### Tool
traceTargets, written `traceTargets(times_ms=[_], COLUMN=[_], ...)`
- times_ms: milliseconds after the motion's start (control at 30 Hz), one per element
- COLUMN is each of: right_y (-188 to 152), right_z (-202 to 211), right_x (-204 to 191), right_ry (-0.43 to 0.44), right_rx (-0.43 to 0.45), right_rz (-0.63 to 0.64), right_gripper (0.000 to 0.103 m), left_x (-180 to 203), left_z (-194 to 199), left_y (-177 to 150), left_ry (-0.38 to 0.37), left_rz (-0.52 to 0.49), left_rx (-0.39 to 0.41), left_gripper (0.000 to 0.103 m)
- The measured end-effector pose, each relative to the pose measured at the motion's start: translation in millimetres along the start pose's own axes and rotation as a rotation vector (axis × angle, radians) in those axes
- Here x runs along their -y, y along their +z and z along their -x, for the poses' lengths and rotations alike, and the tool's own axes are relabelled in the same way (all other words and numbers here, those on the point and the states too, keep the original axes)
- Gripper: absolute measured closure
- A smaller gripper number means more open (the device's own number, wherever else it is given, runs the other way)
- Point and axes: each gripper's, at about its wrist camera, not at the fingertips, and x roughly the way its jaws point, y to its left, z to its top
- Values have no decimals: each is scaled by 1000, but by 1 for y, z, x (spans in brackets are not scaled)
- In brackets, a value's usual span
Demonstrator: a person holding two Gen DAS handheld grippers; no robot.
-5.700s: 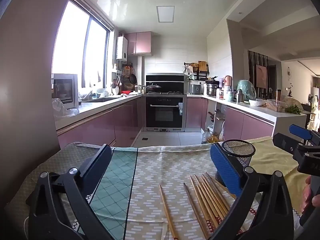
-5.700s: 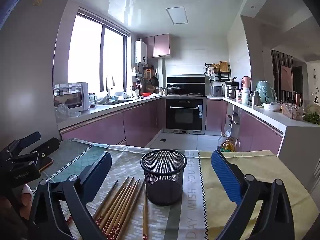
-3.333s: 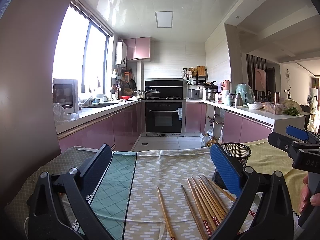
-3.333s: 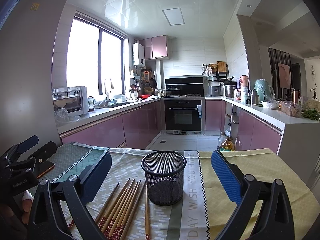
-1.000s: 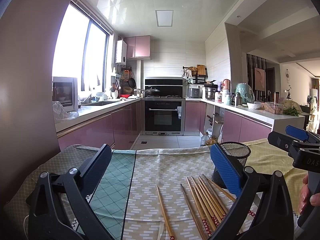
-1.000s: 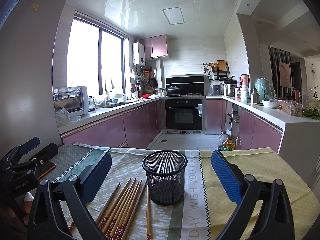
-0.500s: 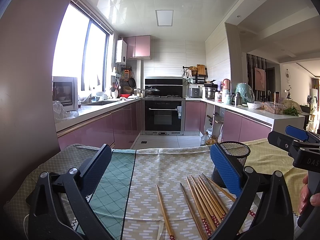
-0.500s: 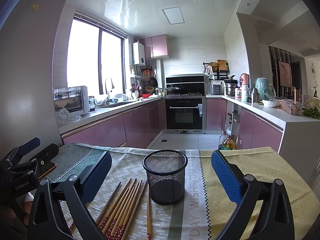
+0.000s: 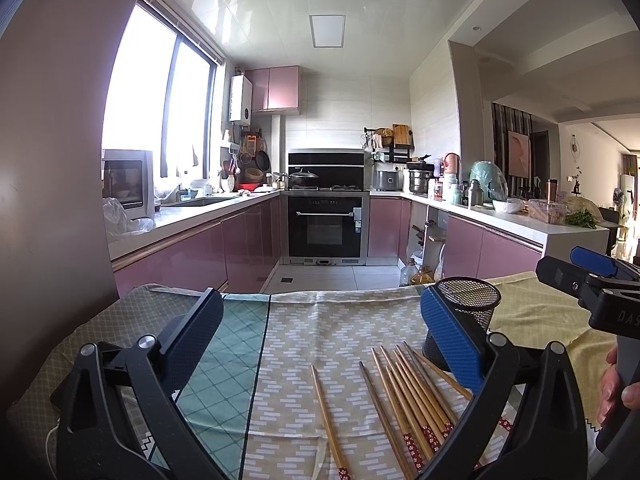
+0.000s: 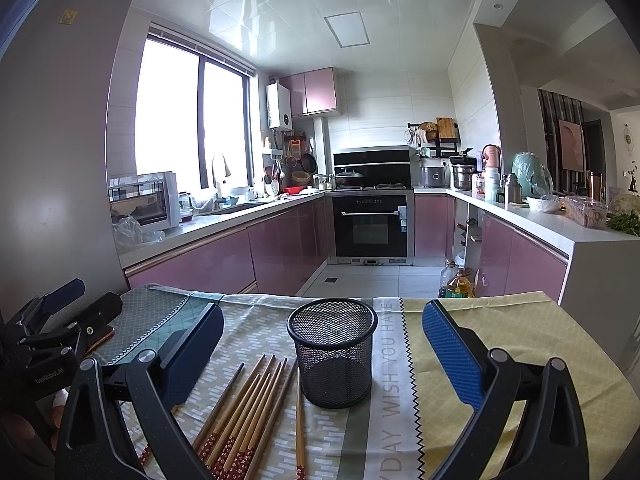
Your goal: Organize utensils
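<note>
Several wooden chopsticks (image 9: pixel 404 392) with red patterned ends lie side by side on the tablecloth; they also show in the right wrist view (image 10: pixel 248 408). One more chopstick (image 9: pixel 328 420) lies apart to their left. A black mesh cup (image 10: pixel 332 350) stands upright and empty just right of the chopsticks; in the left wrist view the mesh cup (image 9: pixel 472 304) is partly hidden behind my right finger. My left gripper (image 9: pixel 320 340) is open and empty above the cloth. My right gripper (image 10: pixel 320 344) is open and empty, with the cup between its fingers further ahead.
The table carries a patchwork cloth (image 9: pixel 340 320) of green, beige and yellow panels. Beyond its far edge is a kitchen with pink cabinets (image 10: pixel 224 260) and an oven (image 10: pixel 370 224). The right gripper shows at the right edge of the left wrist view (image 9: pixel 592 284).
Almost nothing differs over the last second. Since 5.7 s ago both views have shifted slightly; both grippers stay open and empty and the chopsticks and cup have not moved.
</note>
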Motion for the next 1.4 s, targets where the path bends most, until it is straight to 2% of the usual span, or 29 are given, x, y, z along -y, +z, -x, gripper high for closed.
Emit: traceTargets(times_ms=[200,300,400,500,600,633,700,800,967,1133,1300,1333,1367,1400], right_y=[0,0,-6,-16,-31,-37,-46,-60,-70,-72,-71,-70,-70,-69], right_z=[-3,-9,-18,-37,-54,-60,-70,-86,-105,-118,-124,-124,-125,-127], right_x=[2,5,7,7,5,3,1,-2,-11,-16,-13,-12,-11,-10], right_ry=[8,27,65,74,77,84,96,117,137,147,165,167,174,184], right_rx=[-16,-62,-138,-257,-372,-413,-480,-569,-652,-685,-695,-698,-700,-704], right_rz=[0,9,14,32,63,73,80,88,127,143,128,117,108,95], right_gripper=[7,7,7,7,14,21,31,38,57,64,69,74,79,89], left_x=[-3,-3,-3,-6,-8,-8,-8,-6,0,0,-3,-2,-2,-4], left_z=[-4,-10,-20,-35,-48,-51,-60,-76,-99,-115,-127,-128,-130,-131], left_y=[0,-2,-9,-20,-32,-35,-42,-54,-72,-85,-85,-84,-83,-82], left_ry=[-7,-16,-39,-55,-74,-78,-93,-116,-144,-180,-200,-198,-193,-195], left_rz=[1,-6,-32,-59,-85,-96,-115,-129,-153,-124,-88,-83,-76,-58], left_rx=[-21,-58,-132,-242,-335,-361,-416,-500,-608,-704,-724,-729,-732,-738], left_gripper=[6,6,6,6,7,8,13,25,40,49,62,64,71,77])
